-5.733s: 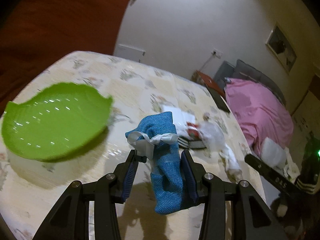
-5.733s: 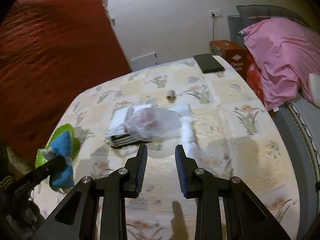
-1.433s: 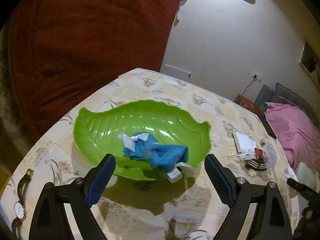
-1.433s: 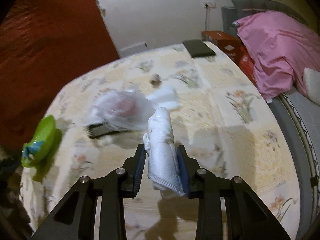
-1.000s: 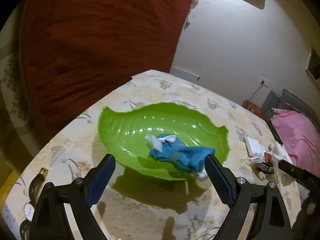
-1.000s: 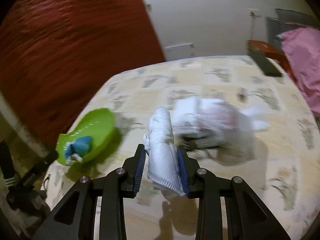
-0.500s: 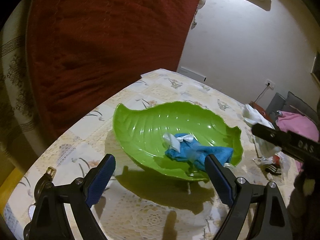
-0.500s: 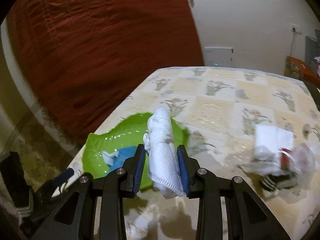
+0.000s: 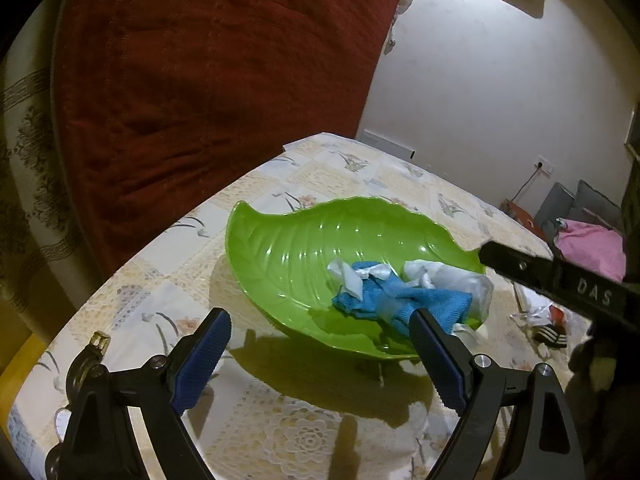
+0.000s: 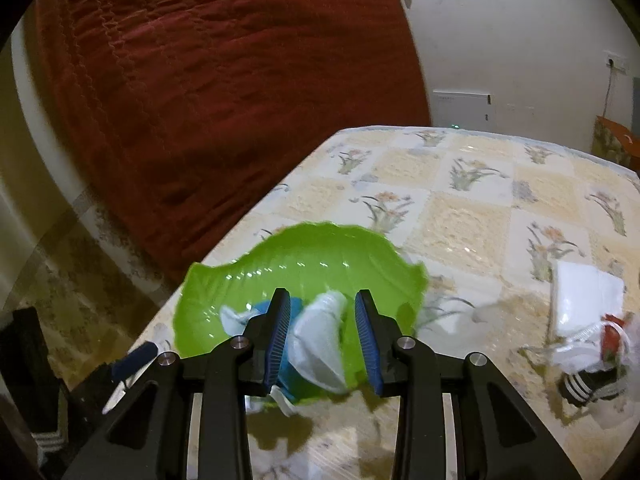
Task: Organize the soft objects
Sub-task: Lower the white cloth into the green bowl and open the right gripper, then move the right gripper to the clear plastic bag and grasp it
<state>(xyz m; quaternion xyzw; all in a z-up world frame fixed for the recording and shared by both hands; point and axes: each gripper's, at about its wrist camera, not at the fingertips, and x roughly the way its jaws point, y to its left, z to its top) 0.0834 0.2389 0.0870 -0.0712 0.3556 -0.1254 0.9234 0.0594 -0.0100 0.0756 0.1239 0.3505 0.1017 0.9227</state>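
The flower-patterned tablecloth (image 10: 472, 216) carries the glossy green leaf-shaped plastic dish (image 9: 304, 240). In the dish lies a blue woven cloth roll (image 9: 400, 300), and against it a white cloth roll (image 10: 320, 340), long axis running away from the right gripper (image 10: 322, 344), whose jaws stand apart directly above. The left gripper (image 9: 320, 360), gaping empty, hovers just short of the dish.

The left wrist camera looks from the near edge of the table (image 9: 320, 176) forward and a little down, close to the green leaf dish (image 9: 304, 248). The right wrist camera looks steeply down from directly above this dish (image 10: 320, 248), still closer. Both views share the dish, the flowered tablecloth and the red curtain (image 9: 208, 64).
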